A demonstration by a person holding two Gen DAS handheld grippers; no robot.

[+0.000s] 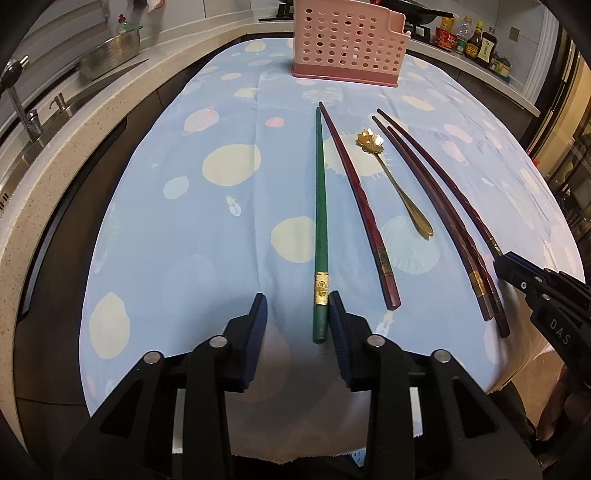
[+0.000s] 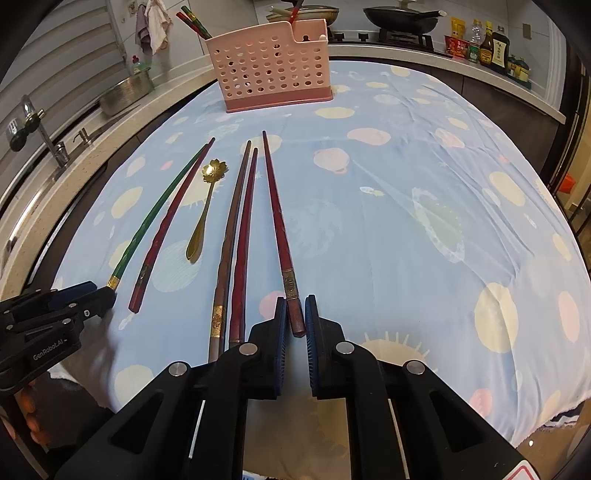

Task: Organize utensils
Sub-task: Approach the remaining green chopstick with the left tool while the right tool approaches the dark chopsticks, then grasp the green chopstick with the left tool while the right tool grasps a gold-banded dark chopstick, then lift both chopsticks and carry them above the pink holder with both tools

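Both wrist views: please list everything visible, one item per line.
green chopstick: 1, green with gold band, on cloth, left
red chopsticks: 4, red-brown, on cloth beside it
spoon: 1, gold, among the chopsticks
holder: 1, pink, far end of cloth, chopsticks inside
tablecloth: 1, blue, spotted, over table
pan: 1, black, stove behind
bottles: several, mixed, back counter
left gripper: 1, black, open astride green chopstick
right gripper: 1, black, close around one red chopstick's end

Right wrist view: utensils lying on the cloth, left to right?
Green chopstick with gold band → dark red chopstick → gold flower-bowl spoon → brown chopstick with gold band → dark red chopstick beside it → red gold-banded chopstick, its near end between the right gripper's fingers.
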